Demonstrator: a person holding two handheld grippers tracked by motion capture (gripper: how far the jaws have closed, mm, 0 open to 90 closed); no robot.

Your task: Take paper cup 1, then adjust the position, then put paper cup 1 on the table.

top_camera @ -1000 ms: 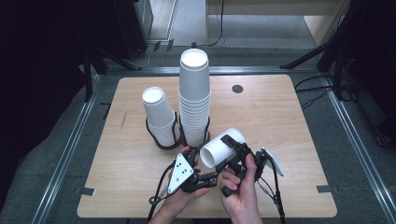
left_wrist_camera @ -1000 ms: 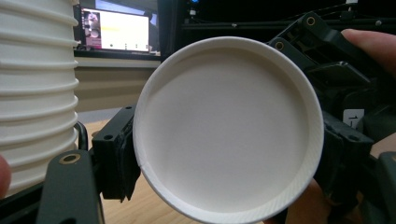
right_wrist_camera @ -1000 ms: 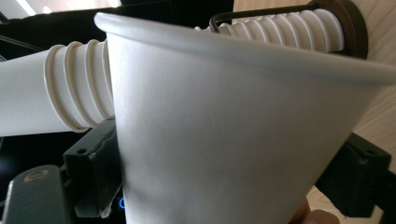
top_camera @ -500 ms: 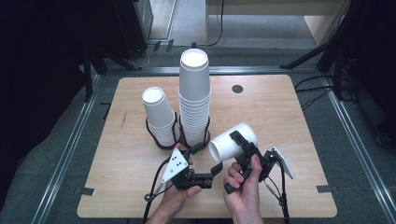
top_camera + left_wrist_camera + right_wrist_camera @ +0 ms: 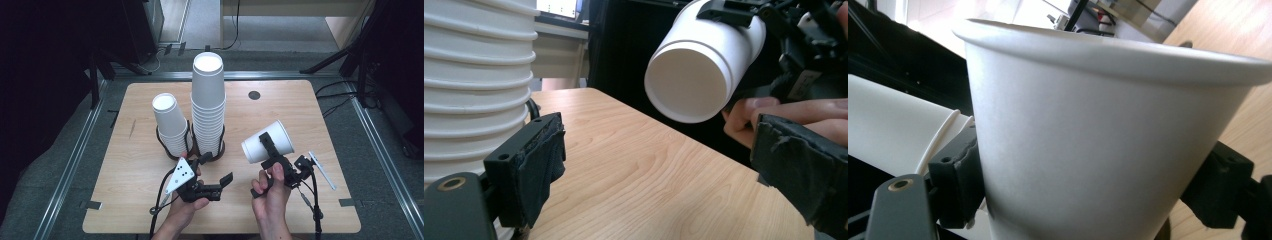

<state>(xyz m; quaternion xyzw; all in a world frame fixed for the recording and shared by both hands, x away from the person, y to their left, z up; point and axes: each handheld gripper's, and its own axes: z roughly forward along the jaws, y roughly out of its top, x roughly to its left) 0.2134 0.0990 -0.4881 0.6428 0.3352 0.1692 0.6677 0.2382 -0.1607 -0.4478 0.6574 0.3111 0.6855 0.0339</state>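
A light wooden table is seen from above. Near its middle a tall stack of white paper cups is stood upright, with a shorter stack just beside it on the left, each inside a dark wire ring.

Right of the stacks, a single white paper cup is held tilted above the table, its closed base turned left and towards the near edge. It is clamped across its wall by the right gripper, whose jaws are pressed on both sides.

The left gripper is held low near the tall stack. Its jaws are spread apart, with nothing between them.
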